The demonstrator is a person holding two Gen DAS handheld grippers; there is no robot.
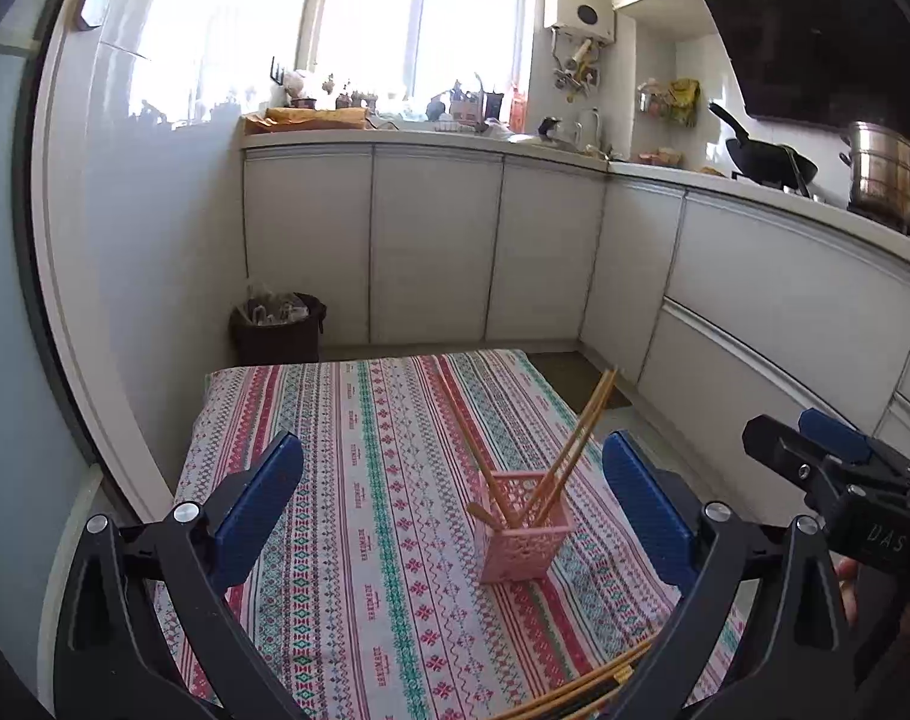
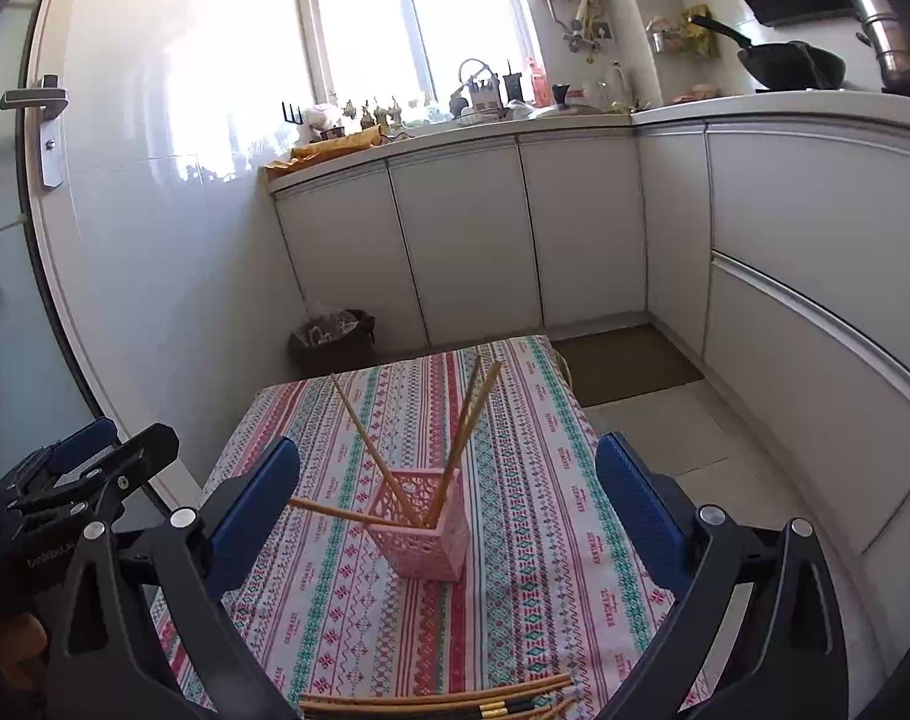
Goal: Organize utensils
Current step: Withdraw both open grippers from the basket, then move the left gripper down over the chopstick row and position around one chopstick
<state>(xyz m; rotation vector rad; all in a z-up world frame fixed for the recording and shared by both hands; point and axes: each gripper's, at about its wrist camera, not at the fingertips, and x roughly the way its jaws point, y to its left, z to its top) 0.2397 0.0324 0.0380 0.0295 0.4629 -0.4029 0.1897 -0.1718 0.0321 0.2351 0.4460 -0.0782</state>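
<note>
A pink lattice utensil holder [image 1: 524, 531] [image 2: 422, 531] stands on the patterned tablecloth [image 1: 359, 480] [image 2: 533, 480]. Several wooden chopsticks [image 1: 566, 456] [image 2: 464, 420] lean out of it in different directions. More chopsticks [image 1: 581, 690] [image 2: 455, 699] lie in a bundle at the table's near edge, some with dark ends. My left gripper [image 1: 455, 504] is open, its blue pads wide apart and short of the holder, with nothing between them. My right gripper [image 2: 449, 504] is open and empty too. Each view catches the other gripper at its side edge, the right gripper [image 1: 815, 450] and the left gripper [image 2: 101, 456].
White kitchen cabinets [image 1: 431, 240] [image 2: 467, 234] run behind and to the right of the table. A dark waste bin [image 1: 278, 327] [image 2: 335, 336] stands by the left wall. A black wok [image 1: 767, 159] and a steel pot [image 1: 884, 177] sit on the counter at right. A brown floor mat [image 2: 626, 363] lies past the table.
</note>
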